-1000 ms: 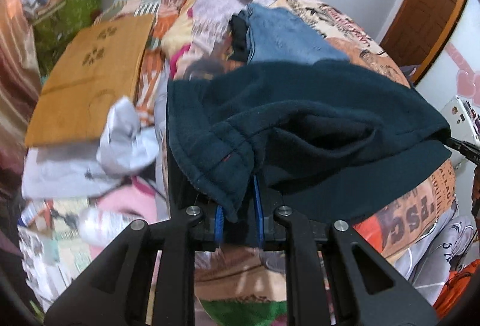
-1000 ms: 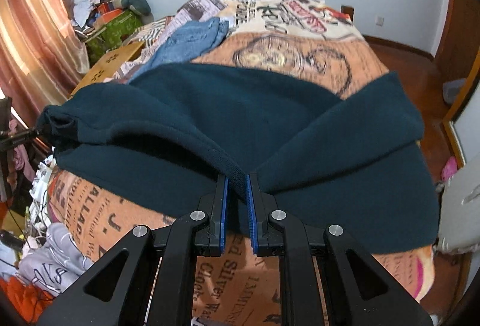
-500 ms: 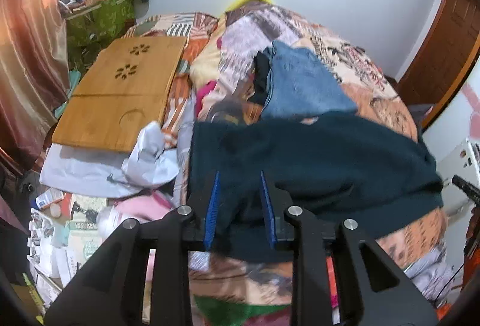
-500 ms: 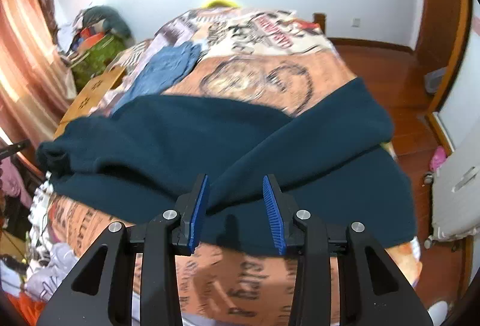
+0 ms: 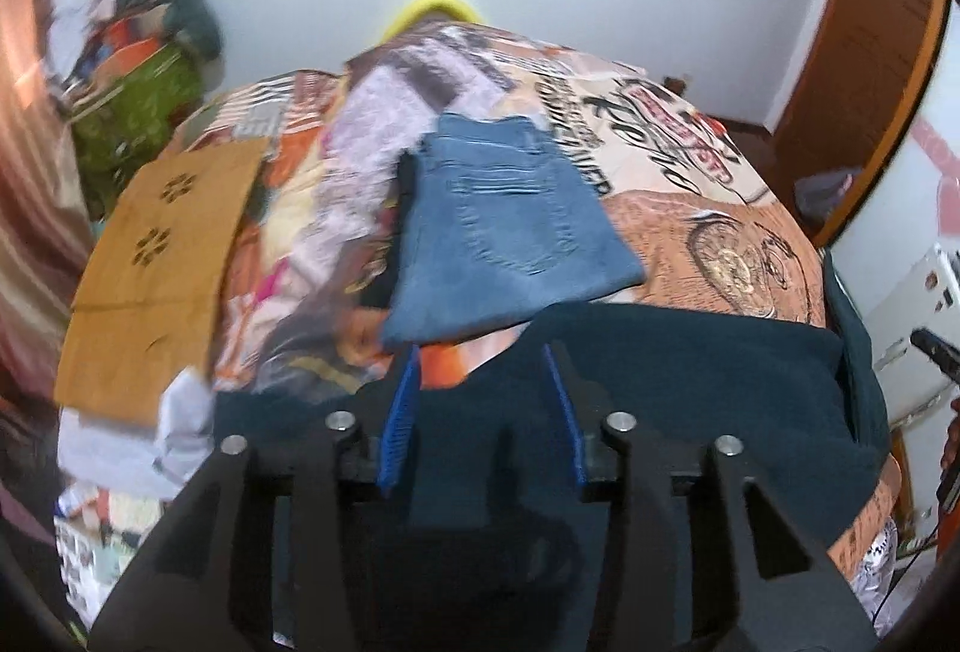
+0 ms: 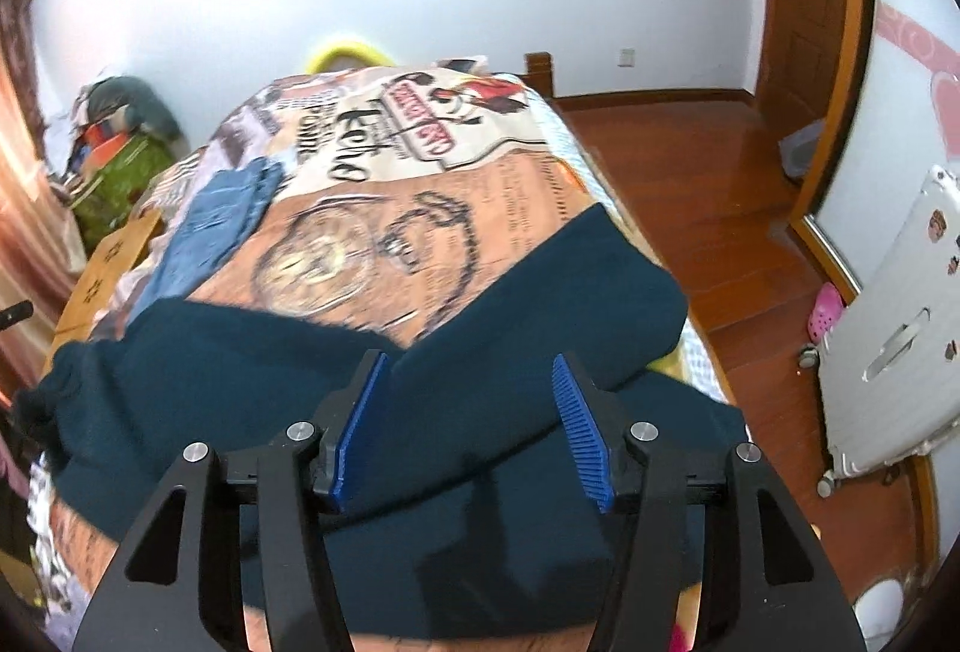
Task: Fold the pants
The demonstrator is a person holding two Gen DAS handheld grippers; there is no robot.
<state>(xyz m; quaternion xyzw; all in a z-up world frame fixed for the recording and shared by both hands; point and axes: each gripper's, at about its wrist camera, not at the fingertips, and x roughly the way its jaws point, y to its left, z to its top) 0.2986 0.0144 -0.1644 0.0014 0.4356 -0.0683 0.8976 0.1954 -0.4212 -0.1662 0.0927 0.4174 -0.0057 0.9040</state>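
Note:
Dark teal pants (image 5: pixel 690 388) lie folded across the near end of the bed, also in the right wrist view (image 6: pixel 456 412). My left gripper (image 5: pixel 483 352) is open and empty, raised above the pants' left part. My right gripper (image 6: pixel 471 361) is open and empty, above the pants' right part, where a folded leg (image 6: pixel 576 292) lies on top.
Folded blue jeans (image 5: pixel 510 226) lie further up the printed bedspread (image 5: pixel 708 208), also in the right wrist view (image 6: pixel 210 232). A wooden board (image 5: pixel 156 256) and clutter sit left of the bed. A white suitcase (image 6: pixel 888 352) stands on the wooden floor at right.
Both grippers opened and let go of the pants, then lifted and pulled back. The pants dropped flat onto the bed.

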